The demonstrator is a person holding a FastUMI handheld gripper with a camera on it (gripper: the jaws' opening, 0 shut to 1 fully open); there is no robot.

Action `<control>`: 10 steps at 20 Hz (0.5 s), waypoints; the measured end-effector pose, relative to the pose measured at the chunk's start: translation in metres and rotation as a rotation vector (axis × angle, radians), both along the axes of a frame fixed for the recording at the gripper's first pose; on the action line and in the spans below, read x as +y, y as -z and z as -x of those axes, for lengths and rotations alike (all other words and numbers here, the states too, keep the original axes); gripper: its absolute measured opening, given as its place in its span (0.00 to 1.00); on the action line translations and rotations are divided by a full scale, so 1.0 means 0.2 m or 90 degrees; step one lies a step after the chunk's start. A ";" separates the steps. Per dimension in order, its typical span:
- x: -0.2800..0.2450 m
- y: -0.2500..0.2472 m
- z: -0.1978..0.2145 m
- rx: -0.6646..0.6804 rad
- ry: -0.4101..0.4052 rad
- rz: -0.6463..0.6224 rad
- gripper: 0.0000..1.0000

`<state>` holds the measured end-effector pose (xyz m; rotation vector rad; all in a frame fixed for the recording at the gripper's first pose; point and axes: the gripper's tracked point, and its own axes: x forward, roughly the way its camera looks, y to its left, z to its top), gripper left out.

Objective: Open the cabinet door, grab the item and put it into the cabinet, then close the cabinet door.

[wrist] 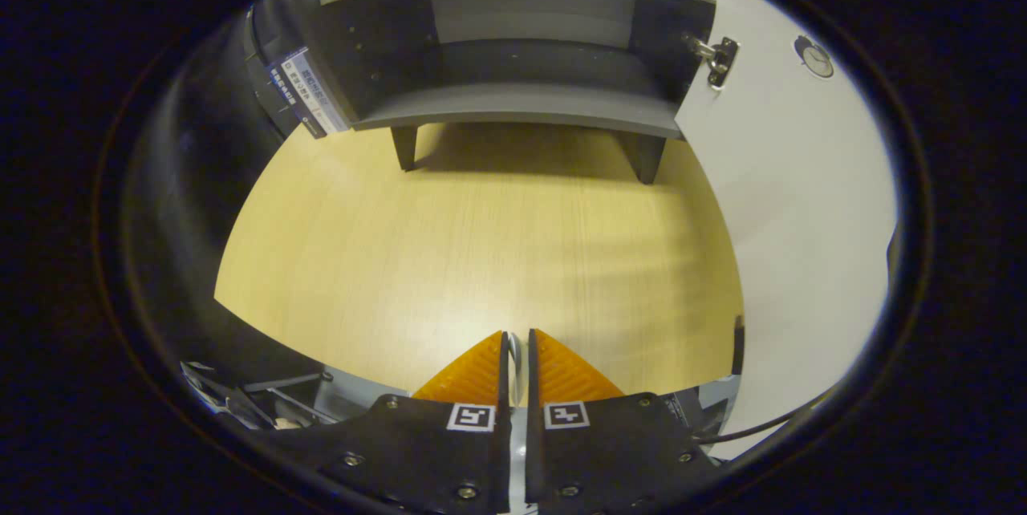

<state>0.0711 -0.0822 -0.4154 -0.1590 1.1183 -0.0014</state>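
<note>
The gripper (517, 338) holds its fingers (481, 371) nearly together, a thin, pale upright item (517, 358) pinched in the narrow gap between them. Ahead spreads the bare wooden bench (481, 242). Beyond it stands the grey cabinet (521, 106) on short legs, its inside dark. Its white door (794, 202) hangs swung open to the right, hinge (718, 58) showing.

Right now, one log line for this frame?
cabinet: open, shelf bare | door: swung right | gripper: jaws nearly shut on thin pale item | over table
</note>
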 end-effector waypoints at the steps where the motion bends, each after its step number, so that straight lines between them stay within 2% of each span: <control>1: 0.00 -0.04 -0.03 -0.009 0.003 0.000 0.08; 4: 0.01 -0.05 -0.07 -0.011 -0.008 -0.003 0.08; 5: 0.03 -0.05 -0.07 -0.015 -0.016 -0.008 0.02; 7: 0.07 -0.05 -0.05 -0.018 -0.033 -0.029 0.02; 8: 0.07 -0.05 -0.04 -0.018 -0.034 -0.030 0.05; 9: 0.05 -0.05 -0.04 -0.029 -0.031 -0.015 0.17; 10: 0.04 -0.05 -0.04 -0.035 -0.026 -0.007 0.22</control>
